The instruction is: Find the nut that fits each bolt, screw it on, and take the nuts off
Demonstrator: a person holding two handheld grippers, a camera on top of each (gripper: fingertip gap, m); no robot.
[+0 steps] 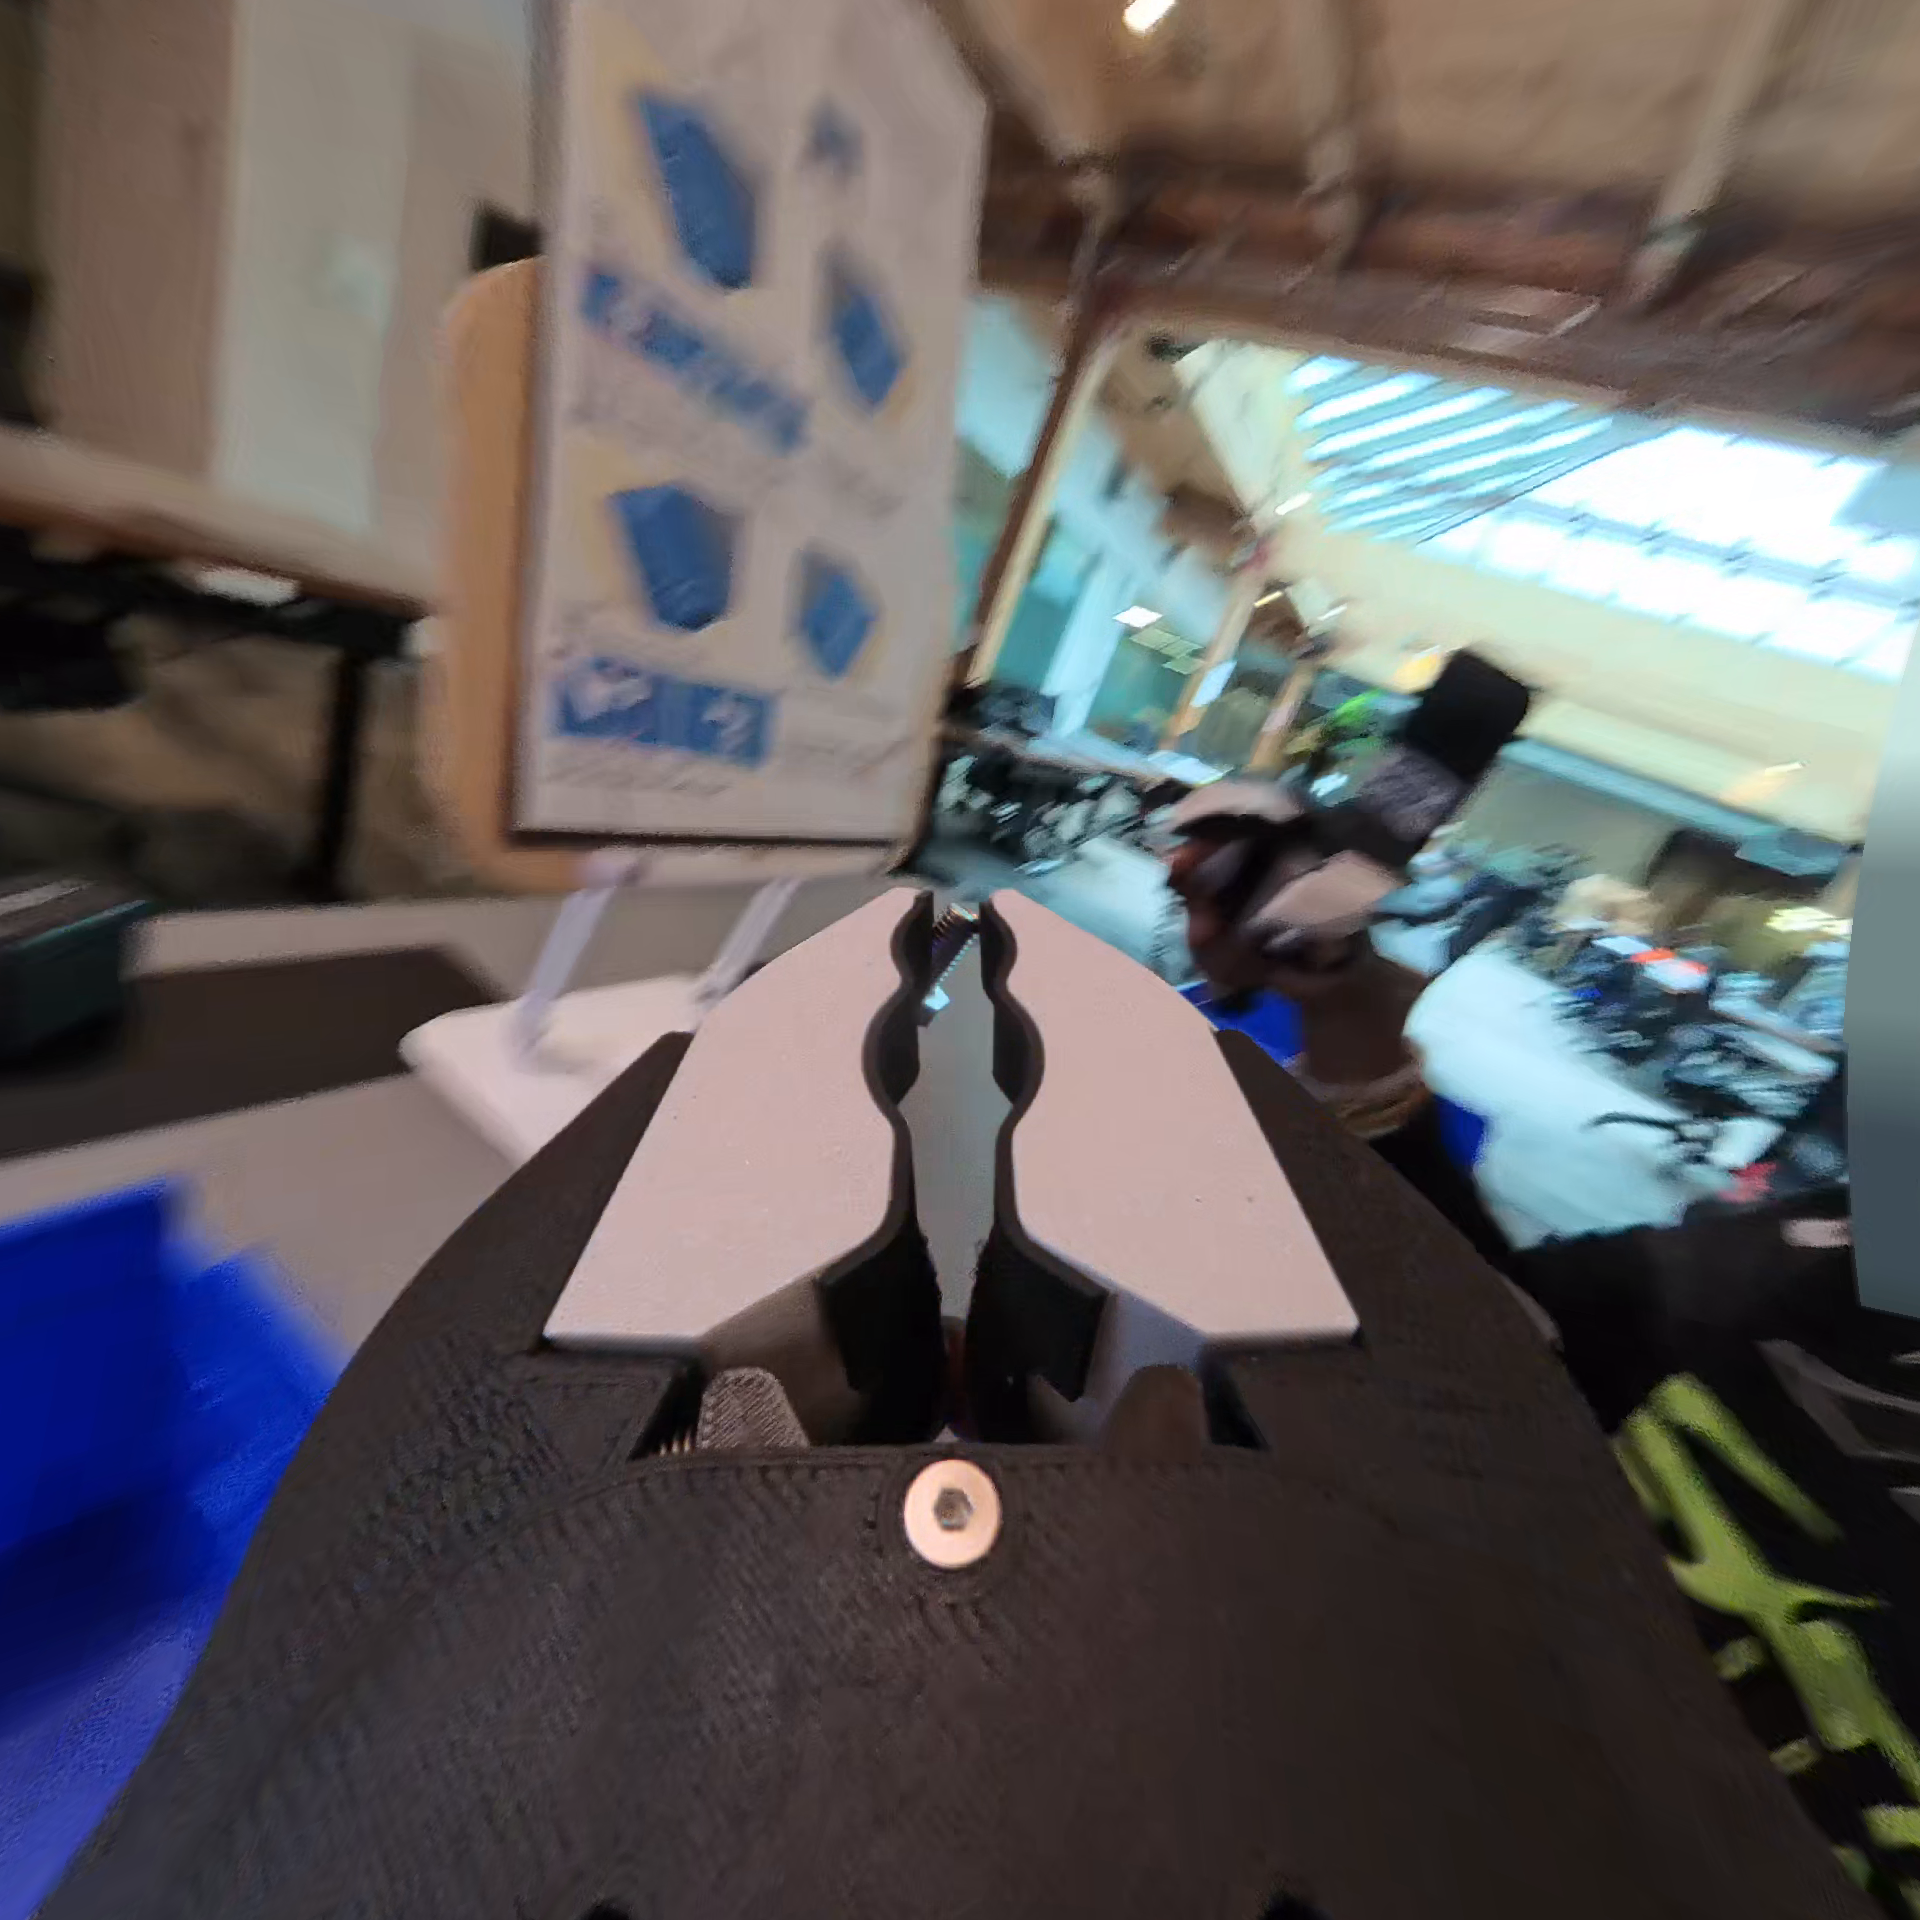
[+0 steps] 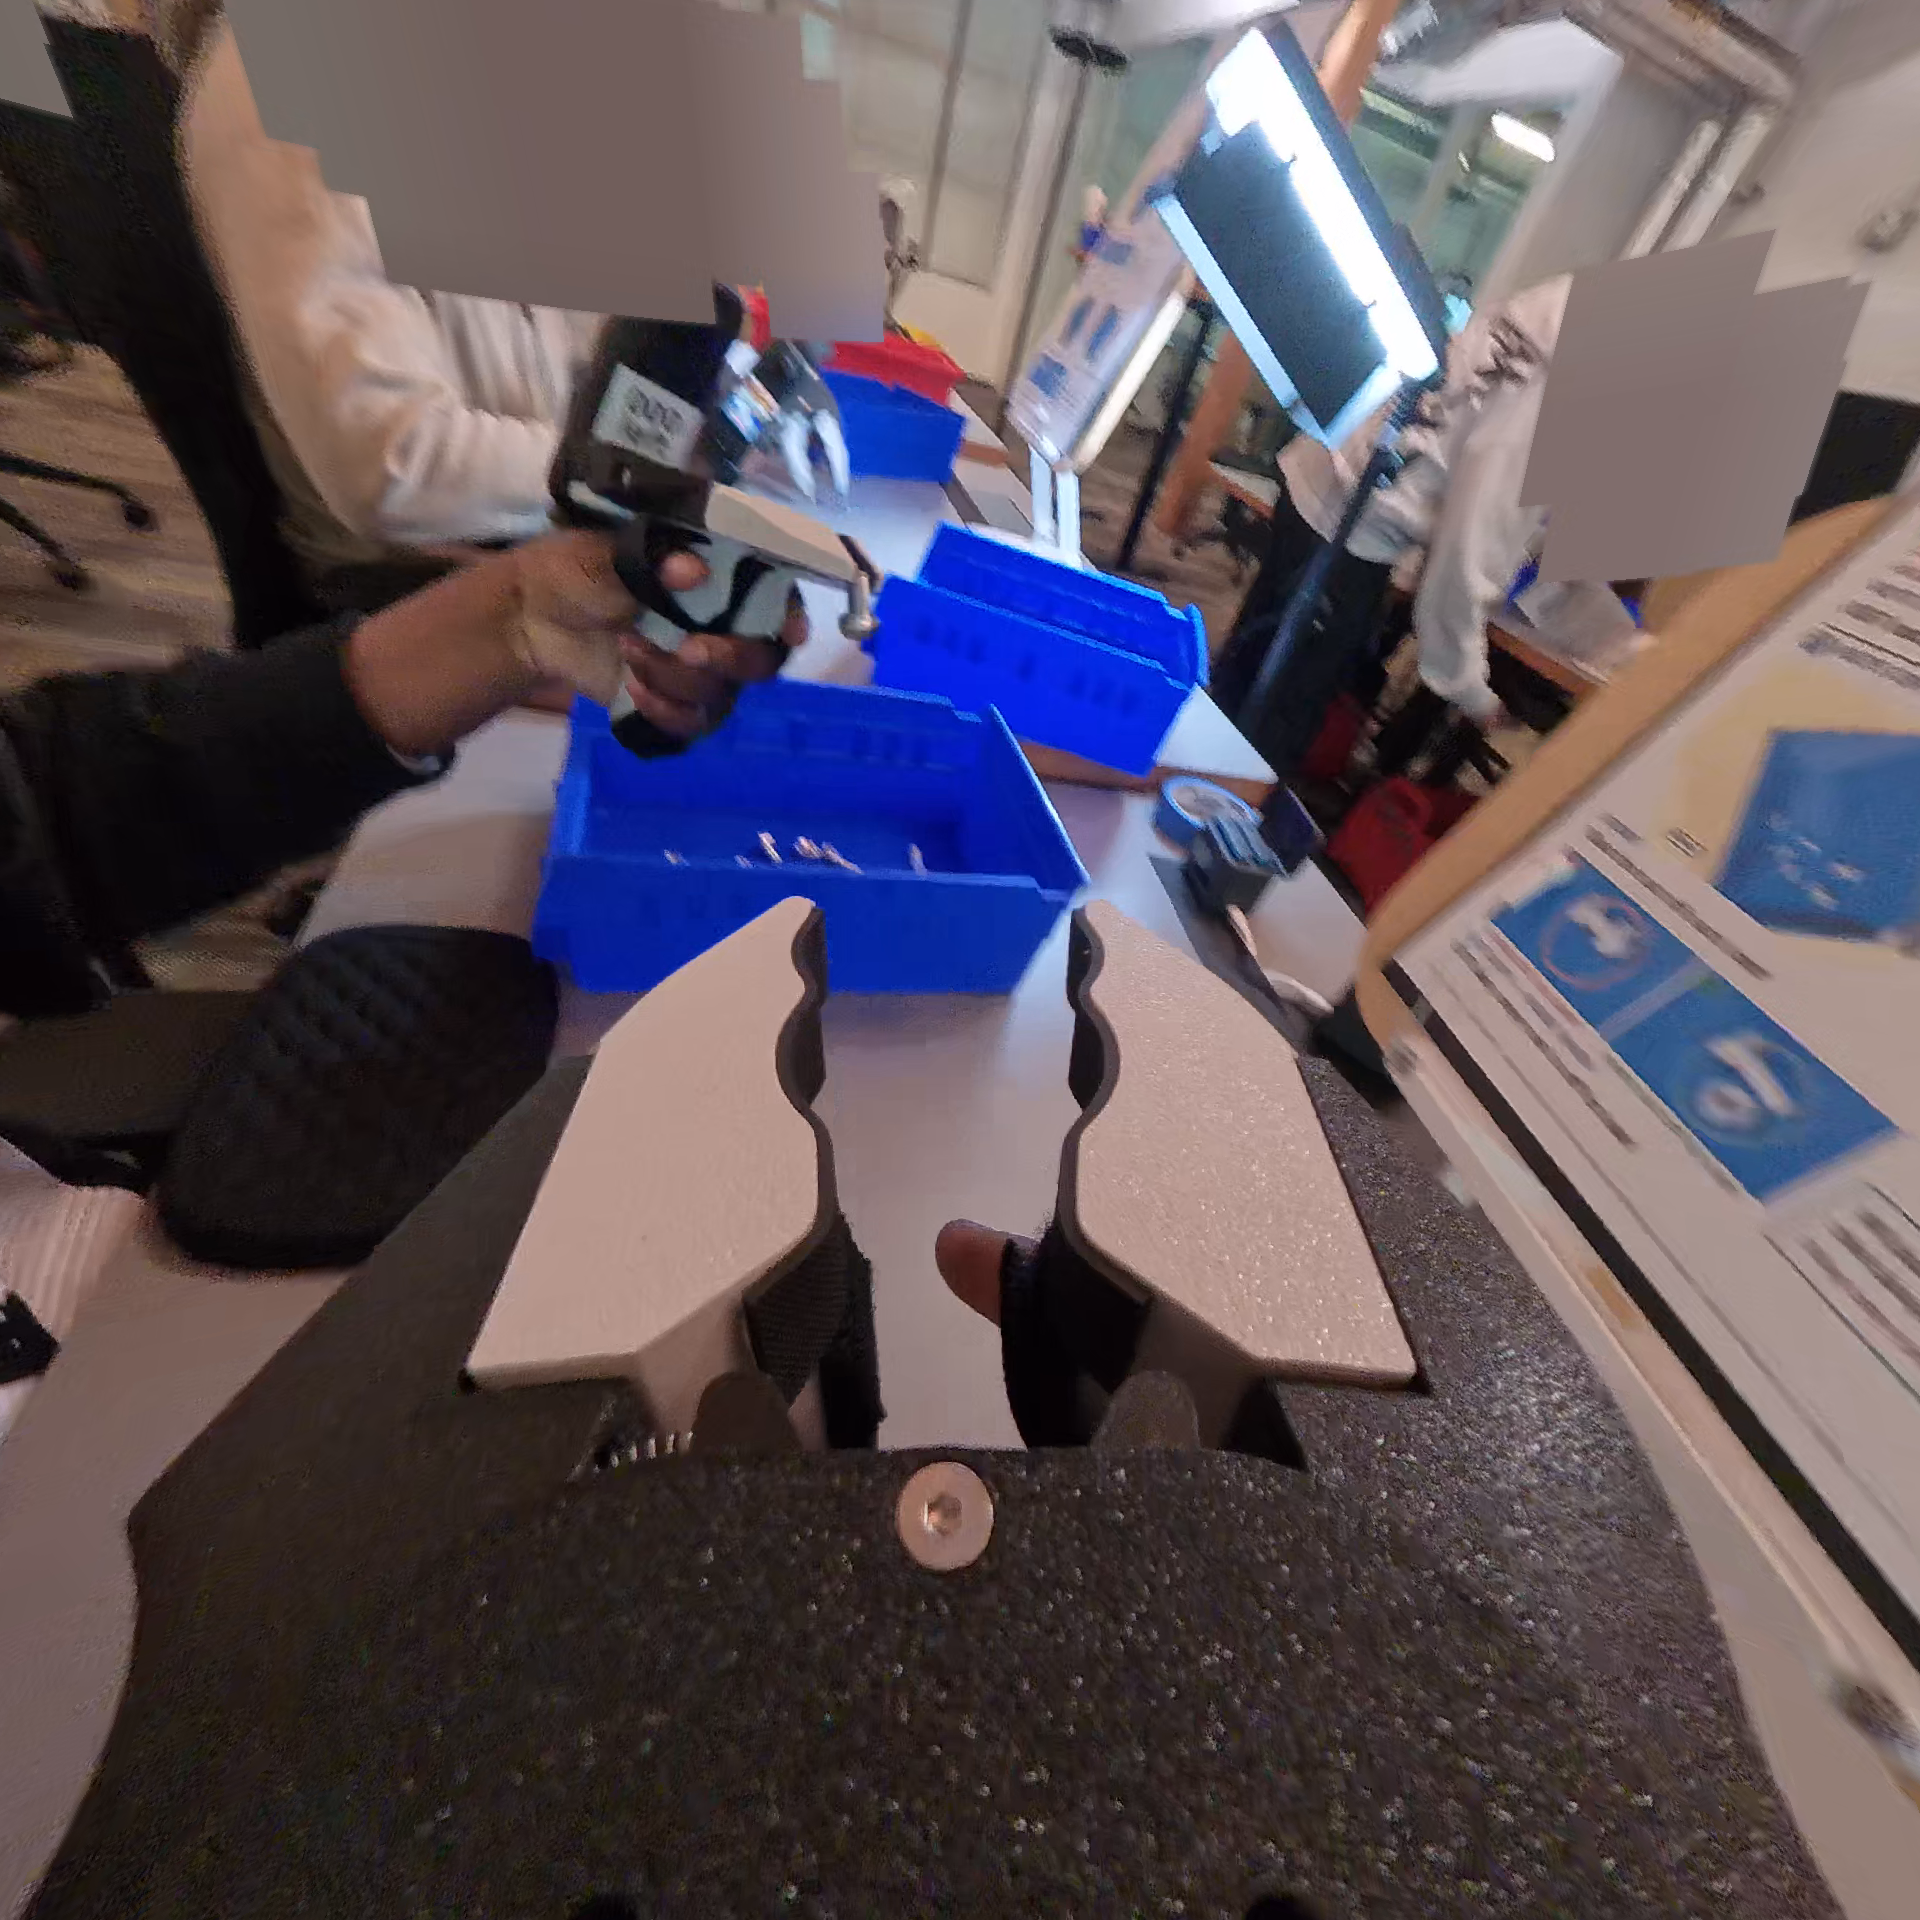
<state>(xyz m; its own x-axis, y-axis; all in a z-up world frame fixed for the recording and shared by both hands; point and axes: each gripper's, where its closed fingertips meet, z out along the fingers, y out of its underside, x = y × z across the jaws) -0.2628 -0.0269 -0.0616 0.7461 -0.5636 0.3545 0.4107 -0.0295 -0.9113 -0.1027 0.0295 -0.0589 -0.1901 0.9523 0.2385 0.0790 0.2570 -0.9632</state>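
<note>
A bolt (image 2: 858,606) is held up over a blue bin (image 2: 810,914).

The bolt is pinched in the left gripper's (image 1: 951,920) jaws, head pointing down, long axis upright. The right gripper's (image 2: 945,935) jaws are apart and empty. Small metal parts (image 2: 800,852) are seen in the blue bin on the tabletop (image 2: 945,1101).

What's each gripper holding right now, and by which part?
Left gripper is shut on a bolt, pinched by the threaded shank at the fingertips; the head hangs free below. Right gripper is open, holding nothing.
</note>
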